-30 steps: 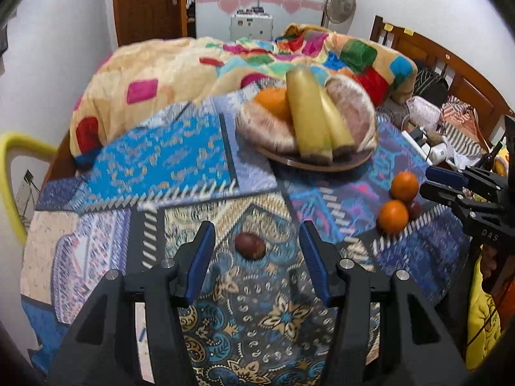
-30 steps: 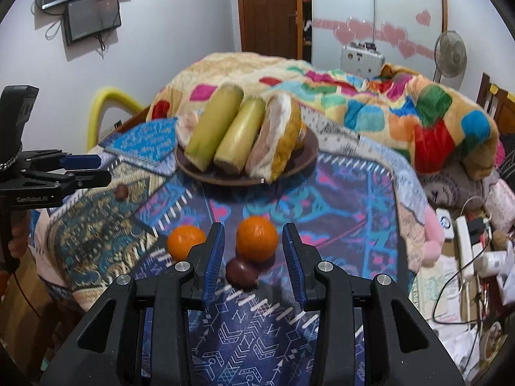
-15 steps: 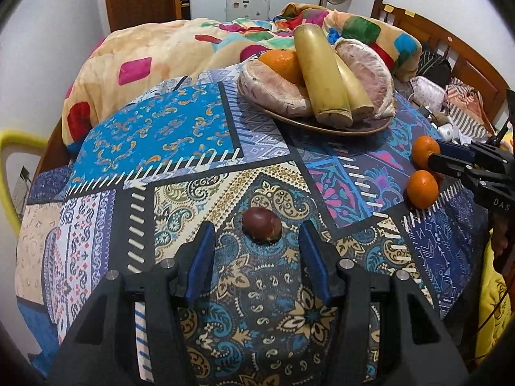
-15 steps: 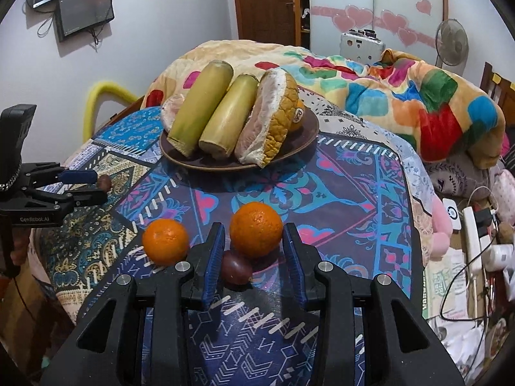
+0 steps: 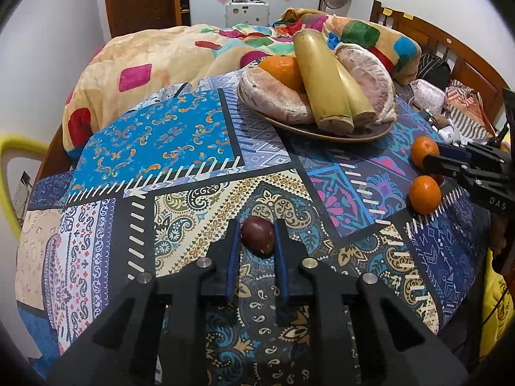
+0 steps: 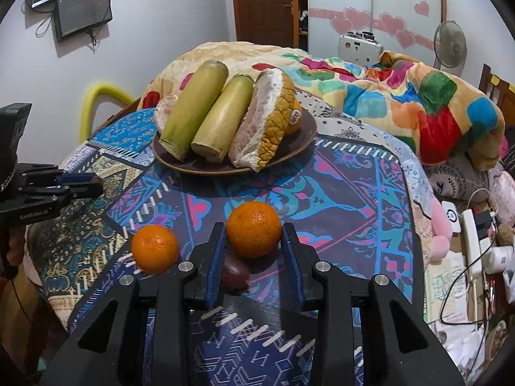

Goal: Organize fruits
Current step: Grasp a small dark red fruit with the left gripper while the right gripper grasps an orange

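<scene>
My left gripper [image 5: 257, 231] is shut on a dark purple passion fruit [image 5: 257, 238] that rests on the patterned cloth. My right gripper [image 6: 253, 239] is open, its fingers on either side of a large orange [image 6: 253, 229]. A second passion fruit [image 6: 234, 273] lies between the fingers behind that orange. A smaller orange [image 6: 154, 248] lies left of the right gripper. A brown plate [image 6: 299, 146] farther back holds two green-yellow stalks [image 6: 196, 109], pomelo pieces [image 6: 267, 119] and an orange. The plate [image 5: 370, 135] and both loose oranges [image 5: 424, 194] also show in the left wrist view.
The patterned cloth [image 5: 161, 135] covers the round table. A colourful quilt [image 6: 386, 96] is heaped behind it. Cables, a power strip and clutter [image 6: 473, 241] lie off the table's right side. A yellow chair back [image 5: 13, 148] stands at the left.
My left gripper moved forward and closed on the passion fruit. My right gripper moved forward until its open fingers flank the large orange.
</scene>
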A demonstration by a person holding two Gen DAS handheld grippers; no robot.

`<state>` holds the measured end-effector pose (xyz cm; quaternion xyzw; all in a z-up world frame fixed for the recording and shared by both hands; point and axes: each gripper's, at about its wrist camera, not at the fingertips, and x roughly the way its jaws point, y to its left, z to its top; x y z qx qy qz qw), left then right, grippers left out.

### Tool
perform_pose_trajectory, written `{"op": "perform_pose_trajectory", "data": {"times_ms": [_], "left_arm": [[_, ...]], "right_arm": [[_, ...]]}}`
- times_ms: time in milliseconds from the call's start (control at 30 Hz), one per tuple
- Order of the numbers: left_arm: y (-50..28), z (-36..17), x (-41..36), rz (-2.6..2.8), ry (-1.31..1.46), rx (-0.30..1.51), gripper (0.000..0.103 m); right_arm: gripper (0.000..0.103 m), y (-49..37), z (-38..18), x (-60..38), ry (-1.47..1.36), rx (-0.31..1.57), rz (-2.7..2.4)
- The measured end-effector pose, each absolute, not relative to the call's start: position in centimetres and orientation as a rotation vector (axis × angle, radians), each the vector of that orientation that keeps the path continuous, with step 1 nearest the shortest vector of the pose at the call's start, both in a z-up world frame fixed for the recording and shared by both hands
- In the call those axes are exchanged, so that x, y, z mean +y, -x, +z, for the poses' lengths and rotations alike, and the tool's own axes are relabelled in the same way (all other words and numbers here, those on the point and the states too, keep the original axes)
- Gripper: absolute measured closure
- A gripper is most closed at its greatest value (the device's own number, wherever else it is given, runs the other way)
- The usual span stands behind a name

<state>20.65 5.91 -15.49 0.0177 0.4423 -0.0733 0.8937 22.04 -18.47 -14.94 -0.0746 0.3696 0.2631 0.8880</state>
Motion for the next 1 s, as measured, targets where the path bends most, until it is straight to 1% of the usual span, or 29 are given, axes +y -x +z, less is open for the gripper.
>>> {"op": "perform_pose_trajectory", "data": {"times_ms": [267, 467, 833, 1000], "left_arm": [[-20.8, -14.9, 5.8, -0.166, -0.027, 0.908, 0.084], [-22.1, -13.0, 4.7, -0.199, -0.020, 0.857, 0.084], [-27.1, -10.2, 2.8, -0.240, -0.034, 0.782, 0.084], [-29.3, -10.1, 2.9, -0.251, -0.018, 0.787, 0.084]], "right_arm": [[0.072, -21.6, -13.5, -18.0, 0.149, 0.724, 0.571], [0.072, -22.2, -11.9, -17.4, 0.143, 0.677, 0.580], [0.072, -25.2, -10.3, -15.4, 0.175, 0.618, 0.585], [0.072, -26.8, -10.2, -14.1, 0.199, 0.615, 0.584]]}}
